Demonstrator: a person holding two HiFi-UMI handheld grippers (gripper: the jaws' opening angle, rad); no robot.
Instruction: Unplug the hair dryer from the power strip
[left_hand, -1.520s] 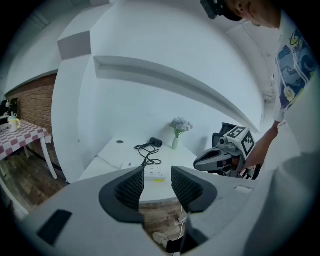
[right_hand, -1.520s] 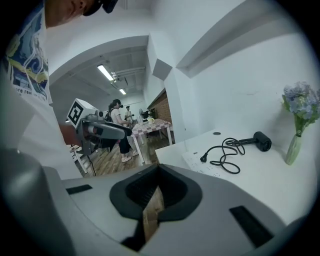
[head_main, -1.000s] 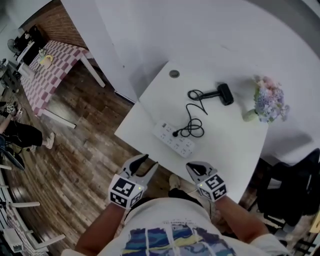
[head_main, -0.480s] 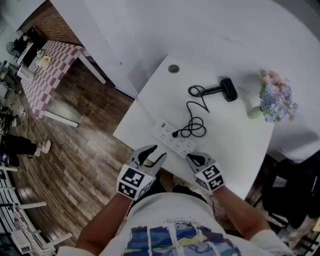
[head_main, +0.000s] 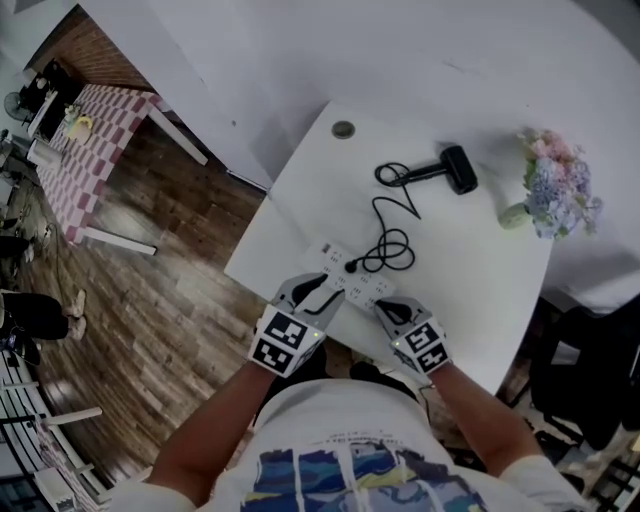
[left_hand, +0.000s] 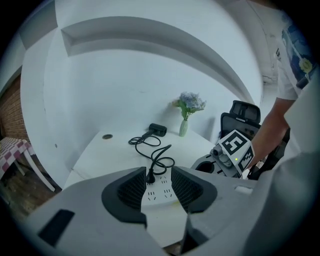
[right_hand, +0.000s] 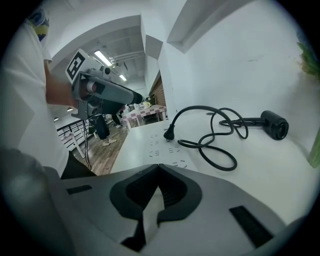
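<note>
A white power strip (head_main: 358, 286) lies near the table's front edge, with the black plug (head_main: 351, 267) standing in it. The cord (head_main: 392, 243) loops back to the black hair dryer (head_main: 456, 170) lying farther away. My left gripper (head_main: 318, 291) is open just short of the strip's near end. In the left gripper view the strip (left_hand: 161, 192) and plug (left_hand: 148, 176) show between the open fingers (left_hand: 131, 189). My right gripper (head_main: 389, 309) is shut and holds nothing, at the strip's right end. In the right gripper view the plug (right_hand: 170, 133) stands ahead of it.
A vase of flowers (head_main: 553, 194) stands at the table's right side, and a round grommet (head_main: 343, 129) sits at its far corner. A black chair (head_main: 590, 370) is at the right. A wooden floor and a checked table (head_main: 85, 135) lie to the left.
Both grippers have moved forward from the table's edge up to the power strip. The left one now stands over its near end.
</note>
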